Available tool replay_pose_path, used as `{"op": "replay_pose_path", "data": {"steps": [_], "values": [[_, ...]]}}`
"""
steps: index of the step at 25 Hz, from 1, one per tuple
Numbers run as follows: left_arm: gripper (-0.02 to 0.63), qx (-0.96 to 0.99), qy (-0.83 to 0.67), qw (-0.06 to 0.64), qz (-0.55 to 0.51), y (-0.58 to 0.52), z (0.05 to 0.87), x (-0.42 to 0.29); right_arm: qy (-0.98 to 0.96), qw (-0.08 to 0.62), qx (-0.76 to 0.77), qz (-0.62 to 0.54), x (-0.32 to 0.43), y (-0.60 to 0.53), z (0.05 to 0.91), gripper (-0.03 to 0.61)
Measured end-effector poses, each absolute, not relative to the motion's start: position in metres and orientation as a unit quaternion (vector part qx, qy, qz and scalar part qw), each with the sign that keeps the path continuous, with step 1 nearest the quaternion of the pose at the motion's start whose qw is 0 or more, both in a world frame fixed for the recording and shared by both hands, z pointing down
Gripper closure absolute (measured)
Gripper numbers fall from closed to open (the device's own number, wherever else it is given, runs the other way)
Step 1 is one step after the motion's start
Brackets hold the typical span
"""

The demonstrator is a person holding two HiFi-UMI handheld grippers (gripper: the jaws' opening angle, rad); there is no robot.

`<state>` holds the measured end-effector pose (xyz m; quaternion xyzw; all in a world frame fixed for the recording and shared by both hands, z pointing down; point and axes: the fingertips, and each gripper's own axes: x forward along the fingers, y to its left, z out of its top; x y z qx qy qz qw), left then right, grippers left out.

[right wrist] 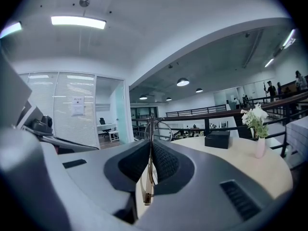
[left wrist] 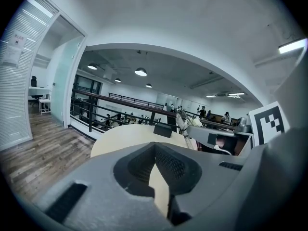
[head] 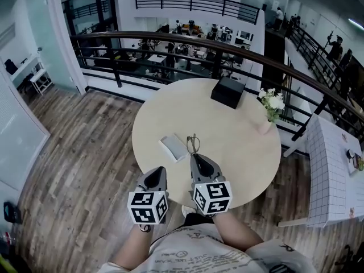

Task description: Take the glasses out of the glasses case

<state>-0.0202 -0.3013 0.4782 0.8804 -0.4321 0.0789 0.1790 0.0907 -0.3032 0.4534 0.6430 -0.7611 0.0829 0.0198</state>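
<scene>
On the round beige table [head: 239, 147], a pale flat glasses case [head: 173, 148] lies near the front. I cannot tell whether it lies open. Just right of it, thin wire-framed glasses [head: 193, 143] stick out of my right gripper [head: 195, 155], which is shut on them. In the right gripper view the glasses [right wrist: 150, 129] stand edge-on between the dark ribbed pads [right wrist: 165, 161] of the right gripper [right wrist: 150, 146]. My left gripper [head: 157, 172] hovers at the table's front edge, below and left of the case. It [left wrist: 155, 148] is shut with nothing in it.
A black box [head: 228, 91] sits at the table's far side, and a small vase of white flowers [head: 271, 108] at its right. A dark railing [head: 187, 44] runs behind the table. A white gridded table [head: 335, 175] stands to the right. The floor is wood.
</scene>
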Motion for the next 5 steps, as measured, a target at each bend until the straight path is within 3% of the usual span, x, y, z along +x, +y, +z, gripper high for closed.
{"op": "replay_pose_path", "data": {"steps": [5], "values": [[0.601, 0.881, -0.431, 0.179, 0.079, -0.318, 0.474, -0.021, -0.762, 0.024, 0.642, 0.086, 0.09, -0.321, 0.452, 0.552]]}}
